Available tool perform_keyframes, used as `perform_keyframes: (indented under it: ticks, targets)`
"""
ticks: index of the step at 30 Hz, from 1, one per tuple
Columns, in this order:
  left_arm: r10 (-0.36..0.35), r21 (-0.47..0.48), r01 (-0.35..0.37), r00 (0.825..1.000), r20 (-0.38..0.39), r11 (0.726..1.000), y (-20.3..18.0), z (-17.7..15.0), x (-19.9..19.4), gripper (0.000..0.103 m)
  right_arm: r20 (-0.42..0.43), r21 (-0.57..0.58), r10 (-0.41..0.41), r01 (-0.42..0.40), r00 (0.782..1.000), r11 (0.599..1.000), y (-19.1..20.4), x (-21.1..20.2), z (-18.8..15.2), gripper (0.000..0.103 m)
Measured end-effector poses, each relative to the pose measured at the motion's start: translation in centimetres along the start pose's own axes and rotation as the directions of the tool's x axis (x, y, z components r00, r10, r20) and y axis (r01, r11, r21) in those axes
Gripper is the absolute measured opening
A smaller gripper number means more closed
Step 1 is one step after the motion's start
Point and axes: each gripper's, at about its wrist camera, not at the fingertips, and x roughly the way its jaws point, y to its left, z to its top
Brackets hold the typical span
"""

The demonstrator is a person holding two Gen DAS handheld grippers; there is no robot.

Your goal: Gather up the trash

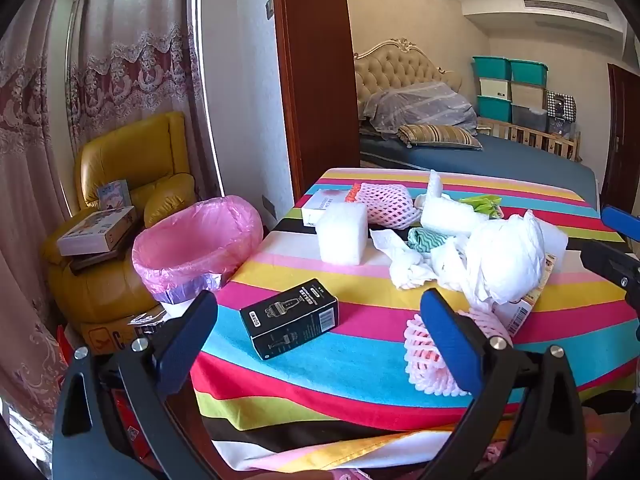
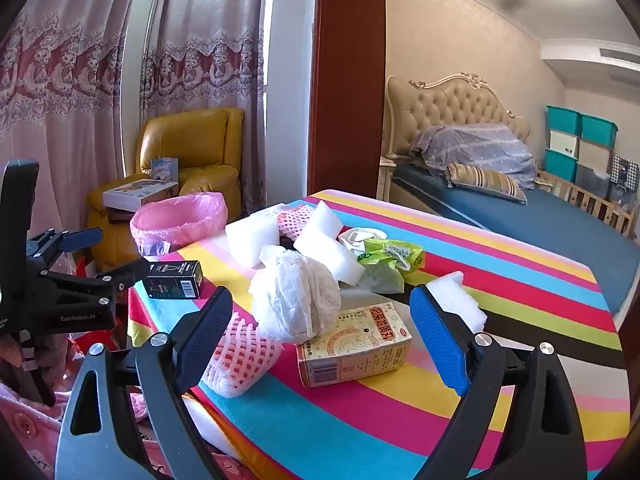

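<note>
Trash lies scattered on a table under a striped cloth (image 1: 352, 364). A black carton (image 1: 289, 318) lies near its left edge, just ahead of my left gripper (image 1: 318, 316), which is open and empty. A pink foam net (image 1: 426, 356) lies by its right finger. White foam blocks (image 1: 343, 233), crumpled tissue (image 1: 408, 260) and a white plastic bag (image 1: 506, 258) sit further back. My right gripper (image 2: 320, 312) is open and empty, with a white bag (image 2: 296, 296) and a yellow carton (image 2: 354, 344) lying between and ahead of its fingers. The bin with a pink liner (image 1: 196, 240) stands left of the table.
A yellow armchair (image 1: 132, 168) with books stands behind the bin, before lace curtains. A green bag (image 2: 390, 258) and a foam piece (image 2: 456, 300) lie on the table's right. A wooden door frame (image 1: 316, 76) and a bed (image 1: 480, 160) are beyond.
</note>
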Motion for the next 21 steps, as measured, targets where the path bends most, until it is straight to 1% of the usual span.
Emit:
perform_keyframes:
  ticks: [1, 5, 12, 14, 21]
  targets:
    - [0.001, 0.000, -0.001, 1.000, 0.001, 1.000, 0.00, 0.01, -0.01, 0.098, 0.002, -0.004, 0.001, -0.001, 1.000, 1.000, 0.04, 0.01, -0.02, 0.085]
    - [0.000, 0.000, 0.000, 1.000, 0.001, 1.000, 0.00, 0.00, 0.00, 0.098, -0.010, 0.004, 0.007, -0.007, 1.000, 1.000, 0.08, 0.19, -0.17, 0.085]
    - [0.000, -0.003, 0.000, 1.000, 0.000, 1.000, 0.02, -0.03, -0.07, 0.098, -0.012, 0.019, 0.006, -0.006, 1.000, 1.000, -0.72, 0.18, 0.72, 0.085]
    - [0.000, -0.004, 0.000, 1.000, -0.001, 1.000, 0.03, -0.03, -0.05, 0.098, -0.008, 0.030, 0.012, -0.012, 1.000, 0.999, -0.15, -0.06, -0.01, 0.085]
    - [-0.002, -0.005, 0.002, 1.000, -0.002, 1.000, 0.07, -0.03, -0.03, 0.098, -0.003, 0.044, 0.014, -0.014, 1.000, 0.999, -0.51, 0.09, 0.09, 0.085]
